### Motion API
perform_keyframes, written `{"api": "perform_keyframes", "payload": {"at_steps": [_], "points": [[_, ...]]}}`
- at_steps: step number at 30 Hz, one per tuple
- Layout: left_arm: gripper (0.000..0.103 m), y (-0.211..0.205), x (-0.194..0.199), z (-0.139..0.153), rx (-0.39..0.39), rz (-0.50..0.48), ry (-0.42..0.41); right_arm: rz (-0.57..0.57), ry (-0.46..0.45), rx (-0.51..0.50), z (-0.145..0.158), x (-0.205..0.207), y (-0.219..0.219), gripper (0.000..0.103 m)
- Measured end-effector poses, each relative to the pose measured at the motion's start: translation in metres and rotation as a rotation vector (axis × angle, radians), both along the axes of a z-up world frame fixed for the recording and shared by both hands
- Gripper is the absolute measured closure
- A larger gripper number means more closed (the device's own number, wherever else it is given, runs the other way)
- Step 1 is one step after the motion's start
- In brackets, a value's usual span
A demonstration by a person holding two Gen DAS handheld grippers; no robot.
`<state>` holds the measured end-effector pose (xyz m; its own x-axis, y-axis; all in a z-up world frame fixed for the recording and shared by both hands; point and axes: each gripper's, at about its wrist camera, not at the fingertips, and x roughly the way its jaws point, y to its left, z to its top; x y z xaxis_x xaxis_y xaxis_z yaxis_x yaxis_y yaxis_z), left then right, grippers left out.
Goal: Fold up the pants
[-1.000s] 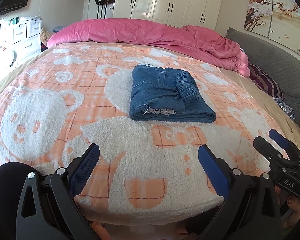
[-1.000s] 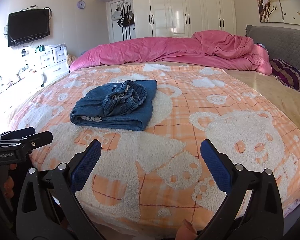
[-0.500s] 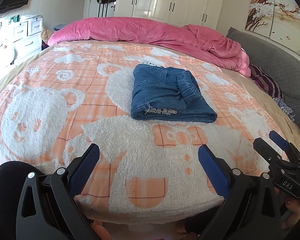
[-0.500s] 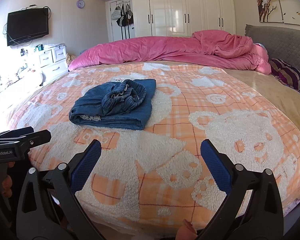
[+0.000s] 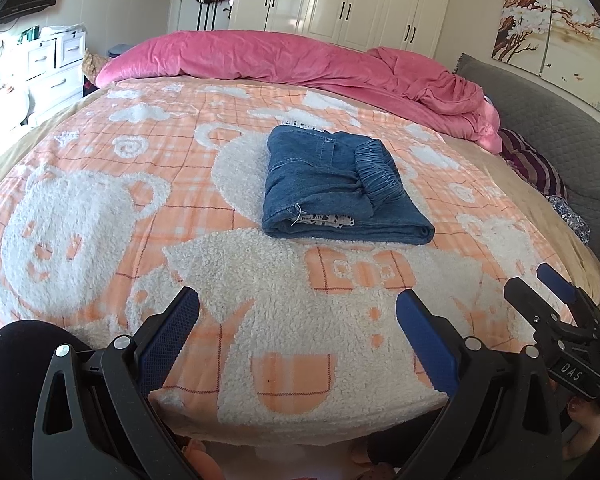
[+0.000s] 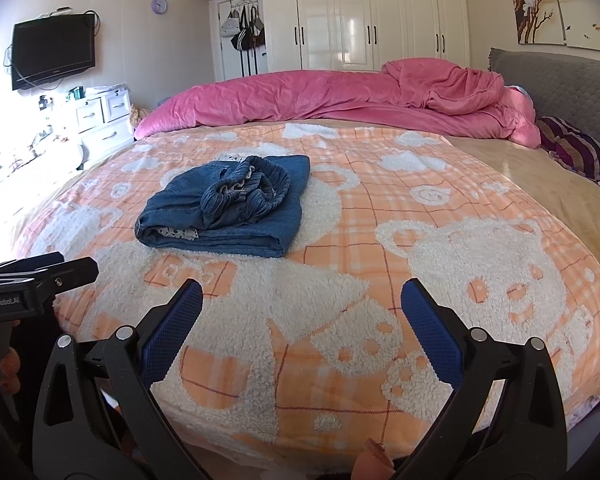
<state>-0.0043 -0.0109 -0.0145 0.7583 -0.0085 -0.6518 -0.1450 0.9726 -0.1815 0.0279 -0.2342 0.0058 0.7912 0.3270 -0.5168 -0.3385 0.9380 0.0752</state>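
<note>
Since the pants point(image 5: 342, 188) already lie folded in a compact stack at the centre of the frame on the bed point(image 5: 100, 216), I hold my left claw point(image 5: 298, 330) and right claw point(image 6: 302, 320) low at the near edge, both spread apart and empty; folding looks finished.

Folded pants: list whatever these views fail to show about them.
- Underside of the folded pants: both views, pressed against the bear blanket.
- Inner layers: both views, wrapped by the outer denim.
- Far edge: right wrist view, behind the bunched waistband.
- Printed lining pattern: too small.
</note>
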Motion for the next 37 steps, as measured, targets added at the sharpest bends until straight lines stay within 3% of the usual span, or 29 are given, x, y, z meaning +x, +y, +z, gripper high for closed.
{"api": "perform_keyframes", "payload": {"at_steps": [11, 20, 24, 26, 28, 33, 37], "points": [[0.005, -0.002, 0.003, -0.002, 0.011, 0.002, 0.036, -0.005, 0.006, -0.006, -0.001, 0.001, -0.003, 0.009], [0.005, -0.014, 0.008, -0.001, 0.066, -0.023, 0.057, -0.019, 0.019, -0.010, -0.001, 0.002, -0.008, 0.009], [0.005, -0.007, 0.010, 0.001, 0.013, -0.039, 0.058, -0.042, 0.038, -0.029, -0.003, 0.010, -0.015, 0.009], [0.005, 0.009, 0.016, 0.004, -0.083, -0.045, 0.058, -0.069, 0.050, -0.028, -0.004, 0.022, -0.024, 0.009], [0.005, 0.044, 0.033, 0.009, -0.128, 0.022, 0.081, -0.126, 0.084, -0.032, -0.004, 0.042, -0.037, 0.009], [0.004, 0.149, 0.099, 0.001, 0.034, 0.261, 0.258, -0.407, 0.196, -0.061, -0.004, 0.131, -0.126, 0.009], [0.005, 0.239, 0.145, -0.016, 0.018, 0.477, 0.336, -0.609, 0.274, -0.066, -0.010, 0.206, -0.205, 0.009]]}}
